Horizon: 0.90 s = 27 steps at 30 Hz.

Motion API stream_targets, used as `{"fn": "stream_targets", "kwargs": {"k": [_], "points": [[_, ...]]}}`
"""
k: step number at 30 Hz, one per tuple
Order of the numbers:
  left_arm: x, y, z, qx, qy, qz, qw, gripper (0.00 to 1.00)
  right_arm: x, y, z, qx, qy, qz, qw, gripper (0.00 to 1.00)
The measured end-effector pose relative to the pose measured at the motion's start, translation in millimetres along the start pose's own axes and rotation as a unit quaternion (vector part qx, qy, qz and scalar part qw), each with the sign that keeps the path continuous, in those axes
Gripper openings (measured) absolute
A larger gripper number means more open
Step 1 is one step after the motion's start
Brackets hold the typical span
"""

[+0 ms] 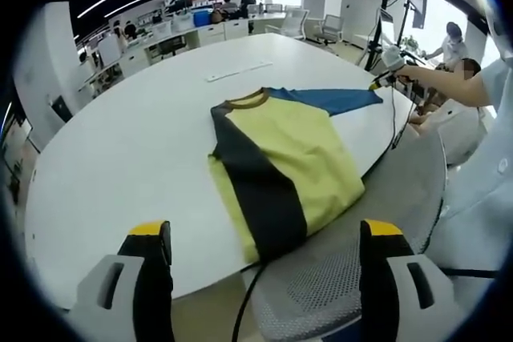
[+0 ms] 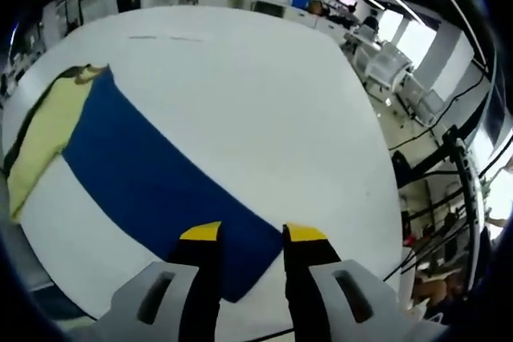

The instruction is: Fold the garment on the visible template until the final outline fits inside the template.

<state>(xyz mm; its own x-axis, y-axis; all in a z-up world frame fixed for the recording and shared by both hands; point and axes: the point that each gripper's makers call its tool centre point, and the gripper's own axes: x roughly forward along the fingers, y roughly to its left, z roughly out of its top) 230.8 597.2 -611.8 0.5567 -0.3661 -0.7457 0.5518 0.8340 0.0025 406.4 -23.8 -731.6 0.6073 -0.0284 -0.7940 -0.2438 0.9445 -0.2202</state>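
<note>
Garment overhangs table edge; right tool grips sleeve.

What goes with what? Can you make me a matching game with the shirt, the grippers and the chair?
Things:
1. blue sleeve
2. yellow body of the shirt
3. left gripper
4. mesh chair

Places or states:
A. open, off the table edge, holding nothing
B. below the table edge, between the left gripper's jaws
C. stretched out sideways, its end between the right gripper's jaws
D. lying flat on the white table, dark band across it

Pairs: 1-C, 2-D, 3-A, 4-B
</note>
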Motion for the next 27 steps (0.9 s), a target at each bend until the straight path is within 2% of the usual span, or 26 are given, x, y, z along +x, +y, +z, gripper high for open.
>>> {"fn": "stream_targets", "kwargs": {"k": [5,14,27], "points": [[-1.5,1.1,0.5,0.001,-0.006,-0.002,1.0,0.95,-5.1,7.7,1.2,-0.012,-0.007,0.011,0.9998,0.34],[-3.9,2.0,0.0,0.005,-0.012,-0.007,0.9999,0.95,-22.8,33.9,9.2,-0.026,-0.02,0.025,0.9992,0.42],[-5.2,14.2,-1.8,0.006,-0.022,-0.008,0.9997,0.95,-39.0,69.1,22.8,-0.051,-0.045,0.051,0.9964,0.61]]}}
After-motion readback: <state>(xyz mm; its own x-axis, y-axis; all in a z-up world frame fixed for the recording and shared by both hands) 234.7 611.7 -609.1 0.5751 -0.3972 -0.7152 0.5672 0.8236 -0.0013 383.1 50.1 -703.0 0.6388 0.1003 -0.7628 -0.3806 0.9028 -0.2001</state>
